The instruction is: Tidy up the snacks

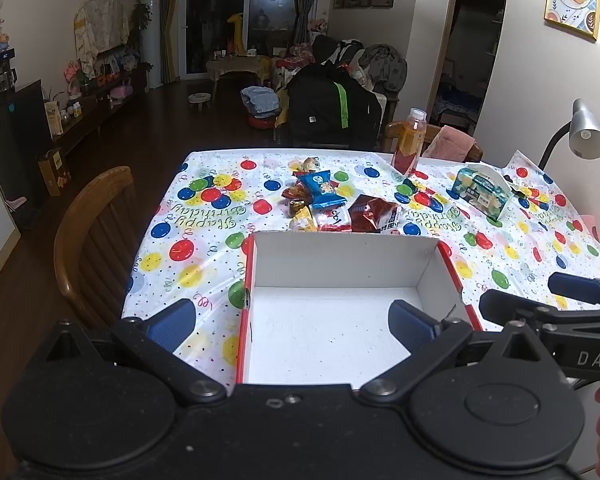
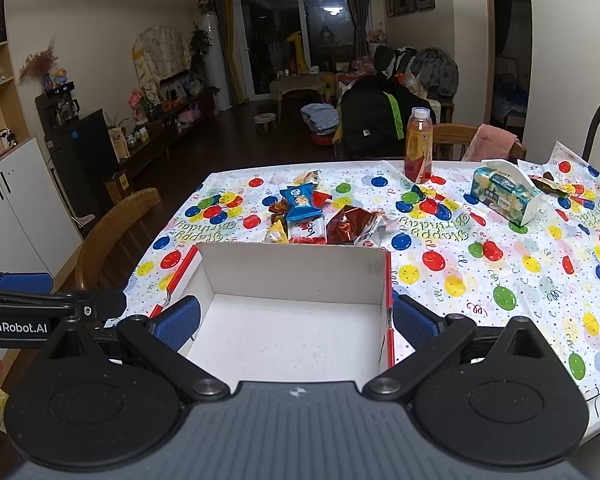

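A table covered by a white plastic cloth printed with coloured balloons fills the lower view, its left edge falling away toward a curved wooden chair and dark floor, its far edge backed by another chair draped in pink cloth. An open white cardboard box with red outer sides sits near the front edge, empty inside. The left gripper hovers low over it with blue pads spread wide, one pad outside the box's left wall, one above its floor. The right gripper is likewise spread, straddling the box's right wall. A loose pile of wrapped snacks lies just beyond the box's far wall, untouched. Further right stand a tall orange drink bottle and a green-and-white tissue carton, with open cloth between.
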A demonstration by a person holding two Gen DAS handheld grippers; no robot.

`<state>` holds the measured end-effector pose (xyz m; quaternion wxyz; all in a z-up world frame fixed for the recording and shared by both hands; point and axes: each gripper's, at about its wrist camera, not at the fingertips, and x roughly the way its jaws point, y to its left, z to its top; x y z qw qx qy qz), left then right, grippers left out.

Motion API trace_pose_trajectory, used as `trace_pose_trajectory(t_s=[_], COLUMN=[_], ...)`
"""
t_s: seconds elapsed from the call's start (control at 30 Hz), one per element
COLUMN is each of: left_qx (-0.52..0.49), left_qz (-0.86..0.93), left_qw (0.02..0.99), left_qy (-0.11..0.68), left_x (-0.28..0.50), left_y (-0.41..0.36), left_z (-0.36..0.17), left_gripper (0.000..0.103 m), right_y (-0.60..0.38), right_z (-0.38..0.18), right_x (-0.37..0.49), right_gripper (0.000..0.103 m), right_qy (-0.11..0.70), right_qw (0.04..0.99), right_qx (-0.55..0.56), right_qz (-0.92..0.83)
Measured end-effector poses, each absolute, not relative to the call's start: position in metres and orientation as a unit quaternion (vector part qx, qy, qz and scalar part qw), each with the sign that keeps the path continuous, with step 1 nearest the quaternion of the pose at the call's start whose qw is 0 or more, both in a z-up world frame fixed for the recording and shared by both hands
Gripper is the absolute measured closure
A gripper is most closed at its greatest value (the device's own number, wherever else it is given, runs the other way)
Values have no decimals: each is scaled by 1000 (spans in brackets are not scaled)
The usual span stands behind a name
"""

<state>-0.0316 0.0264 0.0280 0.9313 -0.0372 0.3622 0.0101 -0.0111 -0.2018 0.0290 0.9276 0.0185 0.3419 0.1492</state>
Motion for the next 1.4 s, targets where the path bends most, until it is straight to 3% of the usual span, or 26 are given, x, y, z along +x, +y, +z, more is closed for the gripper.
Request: trace_pose_trajectory(t_s=[1.4], left_qx=[-59], left_qz=[-27], left_qw=[929], left_qy=[365], left_x=[-20], left_y=[24], left_z=[17], left_gripper=[1], right_y=[-210], right_z=[27], right_x=[-8], right_gripper=[0], right_qy=[343], right_qw=[929], right_qx=[29], right_qz=[135])
